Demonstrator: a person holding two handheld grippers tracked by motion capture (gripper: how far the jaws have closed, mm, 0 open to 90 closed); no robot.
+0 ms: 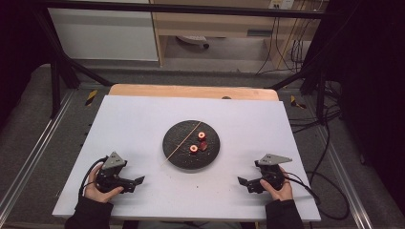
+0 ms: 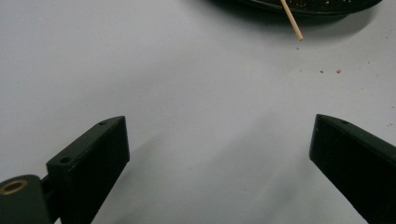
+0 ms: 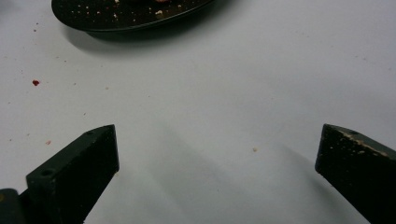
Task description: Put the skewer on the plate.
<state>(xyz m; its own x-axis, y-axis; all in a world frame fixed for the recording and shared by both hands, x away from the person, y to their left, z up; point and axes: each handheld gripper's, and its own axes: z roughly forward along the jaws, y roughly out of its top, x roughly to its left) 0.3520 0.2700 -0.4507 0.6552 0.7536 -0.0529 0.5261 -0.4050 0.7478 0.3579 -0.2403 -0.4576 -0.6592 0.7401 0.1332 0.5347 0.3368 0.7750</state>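
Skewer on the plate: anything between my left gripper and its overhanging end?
Nothing visible. The left gripper, jaws open, faces bare white board up to the skewer tip, which pokes off the dark plate rim.

**Bright board, dark surround**

Even overhead light whitens the board (image 1: 143,124); the room's edges fall nearly black. Ahead of each gripper's jaws, soft shadows streak the surface, and the plate (image 3: 121,18) casts a blurred shadow. Close jaws look soft.

A matt, dark speckled plate (image 1: 191,151) and a thin, pale wooden skewer (image 1: 181,142) on a smooth white matt board (image 1: 143,124); both grippers' jaws matt black plastic.
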